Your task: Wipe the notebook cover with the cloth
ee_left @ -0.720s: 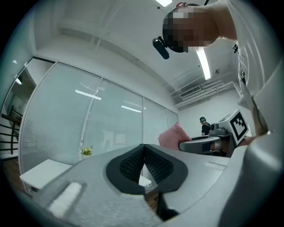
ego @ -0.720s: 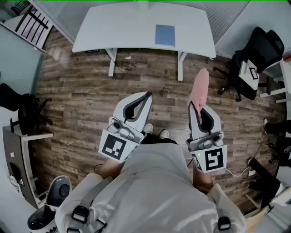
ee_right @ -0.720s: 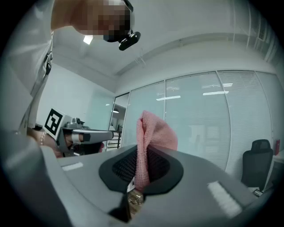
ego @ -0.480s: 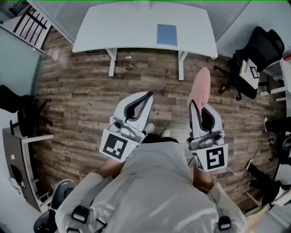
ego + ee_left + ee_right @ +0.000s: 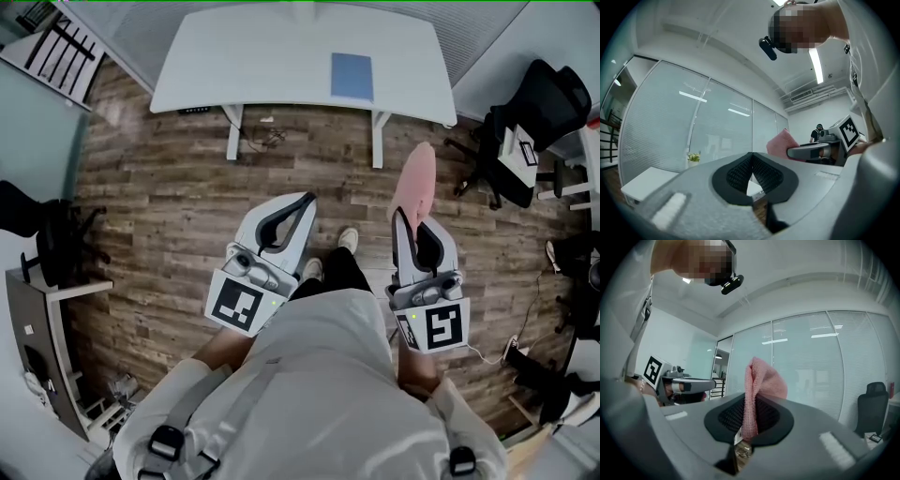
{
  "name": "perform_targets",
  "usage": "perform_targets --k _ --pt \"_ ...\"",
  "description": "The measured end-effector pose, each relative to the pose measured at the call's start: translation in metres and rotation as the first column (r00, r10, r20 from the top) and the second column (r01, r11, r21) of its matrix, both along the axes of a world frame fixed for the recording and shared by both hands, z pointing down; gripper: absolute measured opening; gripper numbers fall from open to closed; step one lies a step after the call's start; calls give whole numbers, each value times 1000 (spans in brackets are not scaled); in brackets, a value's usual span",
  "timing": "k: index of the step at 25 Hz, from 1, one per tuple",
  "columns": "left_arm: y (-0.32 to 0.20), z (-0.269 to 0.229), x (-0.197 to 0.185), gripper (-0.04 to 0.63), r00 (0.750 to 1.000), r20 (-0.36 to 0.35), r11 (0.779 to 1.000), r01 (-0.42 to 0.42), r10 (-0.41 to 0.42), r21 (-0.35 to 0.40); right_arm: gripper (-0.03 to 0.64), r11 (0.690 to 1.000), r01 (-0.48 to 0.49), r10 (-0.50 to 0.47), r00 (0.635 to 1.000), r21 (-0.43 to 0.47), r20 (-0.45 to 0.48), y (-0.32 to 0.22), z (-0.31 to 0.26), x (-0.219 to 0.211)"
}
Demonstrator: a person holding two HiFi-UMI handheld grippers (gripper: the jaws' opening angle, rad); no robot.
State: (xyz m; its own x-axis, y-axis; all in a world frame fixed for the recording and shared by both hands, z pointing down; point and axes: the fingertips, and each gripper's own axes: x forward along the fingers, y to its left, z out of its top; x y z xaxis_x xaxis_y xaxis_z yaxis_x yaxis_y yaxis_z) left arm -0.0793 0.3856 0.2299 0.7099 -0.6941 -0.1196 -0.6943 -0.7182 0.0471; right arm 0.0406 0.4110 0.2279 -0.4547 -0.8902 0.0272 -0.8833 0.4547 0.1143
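pinching cloth (image 5: 415, 183) in right gripper (image 5: 404, 217), left gripper (image 5: 305, 199) pressed together, empty; aiming for notebook (image 5: 352, 76) well ahead, nearer right

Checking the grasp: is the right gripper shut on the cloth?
Shut: the right gripper pinches the pink cloth, which stands up between its jaws.

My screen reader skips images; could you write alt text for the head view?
Seen from above, a person holds two grippers over a wood floor: the right gripper is shut on a pink cloth, the left gripper is shut and empty. A blue notebook lies on a white desk ahead.
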Motion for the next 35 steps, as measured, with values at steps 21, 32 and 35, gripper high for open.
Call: perform_targets --k 21,32,35 --pt "-175 -2 120 2 997 69 999 33 -35 25 21 1000 12 -12 1000 0 -8 -173 13 127" --pt "-249 24 150 2 993 102 997 65 -60 -45 21 997 60 -63 997 -42 -52 -254 35 151" --pt "-265 34 148 2 993 102 996 70 -64 -58 21 997 63 -65 996 -44 -59 -270 42 149"
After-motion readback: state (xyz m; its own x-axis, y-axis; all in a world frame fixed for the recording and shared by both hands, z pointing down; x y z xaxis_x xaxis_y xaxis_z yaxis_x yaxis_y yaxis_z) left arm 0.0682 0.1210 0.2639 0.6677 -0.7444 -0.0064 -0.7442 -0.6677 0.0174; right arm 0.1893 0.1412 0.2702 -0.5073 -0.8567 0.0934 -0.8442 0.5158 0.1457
